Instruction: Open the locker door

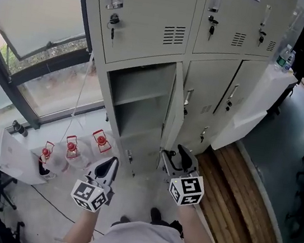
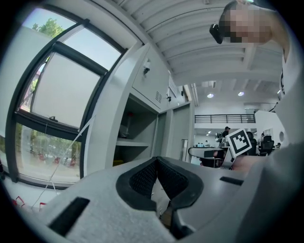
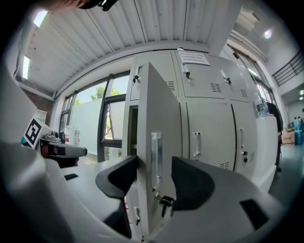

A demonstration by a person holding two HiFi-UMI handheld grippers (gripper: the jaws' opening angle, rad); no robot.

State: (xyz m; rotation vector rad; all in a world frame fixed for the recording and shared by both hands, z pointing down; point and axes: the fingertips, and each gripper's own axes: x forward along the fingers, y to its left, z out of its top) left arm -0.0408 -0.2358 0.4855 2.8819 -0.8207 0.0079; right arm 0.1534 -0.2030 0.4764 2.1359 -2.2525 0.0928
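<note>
The open locker is the lower left one in the bank. Inside it one shelf splits the space into two compartments; what lies in them is too dim to tell. The locker door stands swung out, edge-on in the head view.

The right gripper has its fingers spread, and the door's free edge with its one upright handle and one key shows between them. I cannot tell whether they touch it. The left gripper hangs apart from the locker, its fingers pressed together on nothing.

Three upper doors are closed, each with a key, and two lower doors beside the open one are closed. Three red-topped bottles stand on the floor to the left.
</note>
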